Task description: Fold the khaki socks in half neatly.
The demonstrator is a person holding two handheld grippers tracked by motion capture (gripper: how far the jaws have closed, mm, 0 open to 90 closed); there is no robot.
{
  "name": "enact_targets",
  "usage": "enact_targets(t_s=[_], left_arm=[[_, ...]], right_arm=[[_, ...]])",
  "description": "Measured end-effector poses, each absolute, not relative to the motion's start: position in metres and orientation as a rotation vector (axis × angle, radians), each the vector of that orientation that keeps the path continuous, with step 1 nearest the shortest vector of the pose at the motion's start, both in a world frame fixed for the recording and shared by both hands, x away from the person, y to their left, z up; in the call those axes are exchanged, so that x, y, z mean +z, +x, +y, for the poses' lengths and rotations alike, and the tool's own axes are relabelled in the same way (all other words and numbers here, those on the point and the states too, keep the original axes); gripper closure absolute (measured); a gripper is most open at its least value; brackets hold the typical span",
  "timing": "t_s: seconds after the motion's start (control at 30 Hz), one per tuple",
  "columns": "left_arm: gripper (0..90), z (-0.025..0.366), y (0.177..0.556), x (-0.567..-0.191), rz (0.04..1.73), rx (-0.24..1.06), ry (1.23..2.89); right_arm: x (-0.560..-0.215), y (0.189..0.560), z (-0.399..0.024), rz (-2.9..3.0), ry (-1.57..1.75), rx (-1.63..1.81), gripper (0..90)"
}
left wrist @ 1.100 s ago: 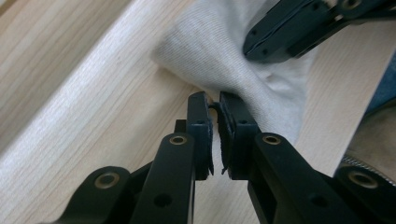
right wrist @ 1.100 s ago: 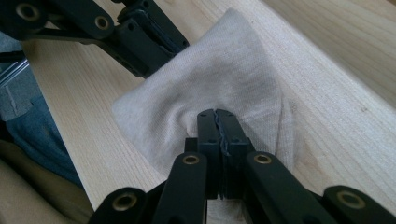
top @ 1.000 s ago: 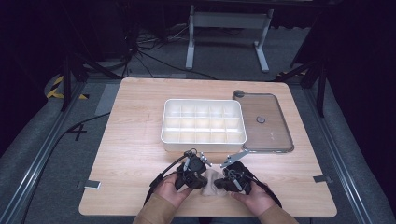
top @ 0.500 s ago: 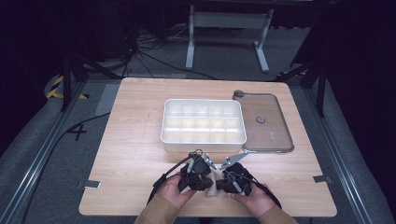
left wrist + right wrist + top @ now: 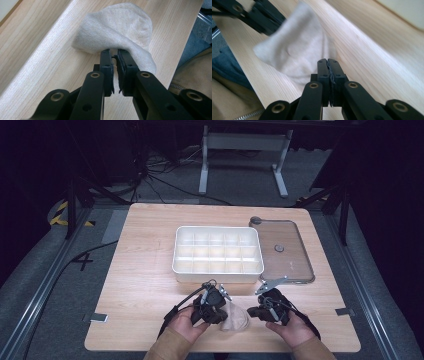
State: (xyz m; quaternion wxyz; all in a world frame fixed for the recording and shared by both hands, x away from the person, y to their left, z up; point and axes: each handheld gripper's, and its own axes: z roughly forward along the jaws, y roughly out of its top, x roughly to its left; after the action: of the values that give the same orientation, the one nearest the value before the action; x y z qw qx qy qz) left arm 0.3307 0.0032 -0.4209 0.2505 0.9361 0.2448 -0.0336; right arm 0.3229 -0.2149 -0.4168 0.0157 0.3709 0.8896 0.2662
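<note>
High view: the only writing I can make out is a dark "4" point(image 5: 83, 262) marked on the grey floor left of the counter point(image 5: 145, 285). No brands or labels I can read anywhere. A small beige cloth point(image 5: 234, 318) lies bunched near the counter's front edge, between the two grippers. Left gripper point(image 5: 212, 305) is touching its left side, right gripper point(image 5: 259, 310) just at its right side. Behind them is a white tray point(image 5: 218, 272) split into compartments, and beside that on the right a clear lid point(image 5: 282, 251) with a small knob, lying flat. Compared with a second ago the hands sit a bit closer to the front edge and the cloth shows more between them; tray and lid haven't budged.

Left gripper view: the cloth point(image 5: 117, 35) is a fine-ribbed knit, off-white, humped up like a little dome on the wood. The left gripper point(image 5: 114, 56) is pinching its near edge, with the jaws nearly together and fabric caught at the tips.

Right gripper view: the right gripper point(image 5: 328, 66) is clenched tight, jaws pressed flat together, tips at the cloth's point(image 5: 294, 50) edge. I honestly can't tell whether any fabric is caught. The left gripper point(image 5: 265, 23) shows blurry at the top left, on the cloth's far corner.
</note>
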Motion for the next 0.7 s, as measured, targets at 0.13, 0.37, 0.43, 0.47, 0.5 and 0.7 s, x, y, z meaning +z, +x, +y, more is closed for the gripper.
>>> enact_targets(t_s=[0.13,0.37,0.43,0.47,0.5,0.7], left_arm=[[82.7,0.000,0.330,-0.420,0.652,-0.086,2.557],[81.6,-0.004,0.329,-0.416,0.631,-0.080,2.546],[81.6,-0.005,0.328,-0.415,0.624,-0.076,2.547],[81.7,-0.008,0.328,-0.415,0.617,-0.074,2.550],[81.7,-0.008,0.328,-0.415,0.617,-0.074,2.550],[81.9,-0.014,0.327,-0.416,0.597,-0.067,2.554]], right_arm=[[-0.427,0.323,-0.214,2.820,1.156,0.768,88.8],[-0.435,0.321,-0.207,2.843,1.149,0.743,88.9],[-0.436,0.320,-0.206,2.842,1.150,0.744,88.9],[-0.436,0.320,-0.205,2.842,1.145,0.747,88.9],[-0.436,0.319,-0.205,2.841,1.144,0.749,88.9],[-0.437,0.317,-0.201,2.847,1.141,0.772,88.9]])
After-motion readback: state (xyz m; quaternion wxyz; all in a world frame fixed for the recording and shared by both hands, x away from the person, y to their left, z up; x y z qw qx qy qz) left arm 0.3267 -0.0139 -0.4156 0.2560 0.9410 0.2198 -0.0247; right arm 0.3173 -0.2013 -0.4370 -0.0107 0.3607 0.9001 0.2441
